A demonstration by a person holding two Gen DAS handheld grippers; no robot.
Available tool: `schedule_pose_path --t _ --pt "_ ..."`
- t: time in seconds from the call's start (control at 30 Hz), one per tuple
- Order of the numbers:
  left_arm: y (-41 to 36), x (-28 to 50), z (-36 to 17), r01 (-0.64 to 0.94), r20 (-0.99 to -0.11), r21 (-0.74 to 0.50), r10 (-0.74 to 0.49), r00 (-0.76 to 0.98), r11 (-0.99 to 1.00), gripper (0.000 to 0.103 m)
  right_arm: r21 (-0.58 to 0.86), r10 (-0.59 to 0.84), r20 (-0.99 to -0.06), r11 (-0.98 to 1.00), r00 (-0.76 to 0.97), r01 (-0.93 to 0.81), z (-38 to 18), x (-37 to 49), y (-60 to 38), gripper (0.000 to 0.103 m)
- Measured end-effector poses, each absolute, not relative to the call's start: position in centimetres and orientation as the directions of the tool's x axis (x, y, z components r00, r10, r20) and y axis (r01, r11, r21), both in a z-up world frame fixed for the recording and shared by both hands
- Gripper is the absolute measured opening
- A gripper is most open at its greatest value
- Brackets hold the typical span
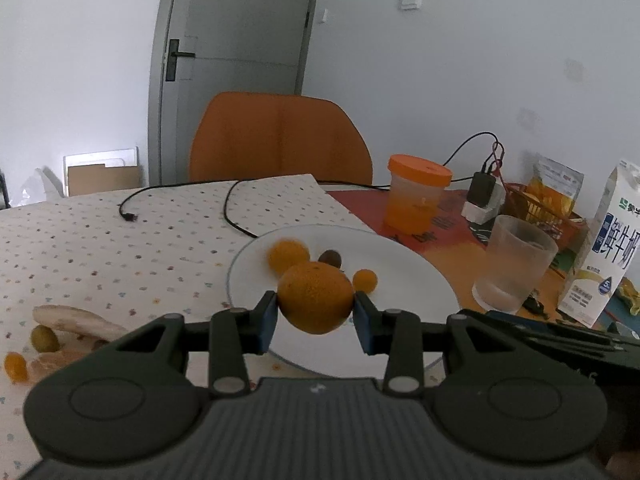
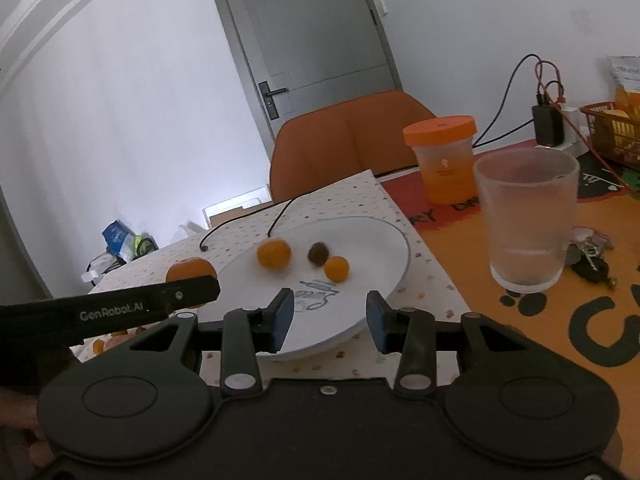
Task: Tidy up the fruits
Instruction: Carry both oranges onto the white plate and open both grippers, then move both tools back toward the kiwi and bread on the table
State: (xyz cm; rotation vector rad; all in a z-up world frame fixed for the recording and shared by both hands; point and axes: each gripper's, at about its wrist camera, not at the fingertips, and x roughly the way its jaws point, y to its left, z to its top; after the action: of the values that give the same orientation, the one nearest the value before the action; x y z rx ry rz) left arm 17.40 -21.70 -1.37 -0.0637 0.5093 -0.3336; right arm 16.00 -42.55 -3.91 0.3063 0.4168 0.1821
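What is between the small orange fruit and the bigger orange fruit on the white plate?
A small dark brown fruit sits between the small orange fruit and the bigger orange fruit on the white plate, seen in the right wrist view.

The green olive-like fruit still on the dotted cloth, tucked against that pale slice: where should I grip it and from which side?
Grip the green fruit across its short width, probably coming down from above. It is a small oval lying low on the dotted cloth, and the pale slice sits against its far side, so a level approach from there looks blocked. The left gripper must first put down its orange.
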Motion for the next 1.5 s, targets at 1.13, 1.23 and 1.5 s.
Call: schedule_pose_path --t 1.13,1.23,1.5 --pt "-14.4 14.9 -1.3 0.165 -0.49 -0.194 -0.241 0.838 0.967 0.059 0.299 0.292 -0.392 0.937 0.872 -0.179 -3.0 16.3 -38.4 0.049" --pt "-13.5 14.4 -1.3 0.15 -0.489 -0.197 -0.23 0.841 0.969 0.064 0.293 0.299 -0.399 0.937 0.867 -0.188 -2.9 16.2 -37.6 0.052" --pt "-11.2 13.3 -1.2 0.097 -0.494 -0.199 -0.186 0.849 0.975 0.076 0.268 0.311 -0.41 0.94 0.857 -0.212 -2.6 15.8 -35.5 0.061"
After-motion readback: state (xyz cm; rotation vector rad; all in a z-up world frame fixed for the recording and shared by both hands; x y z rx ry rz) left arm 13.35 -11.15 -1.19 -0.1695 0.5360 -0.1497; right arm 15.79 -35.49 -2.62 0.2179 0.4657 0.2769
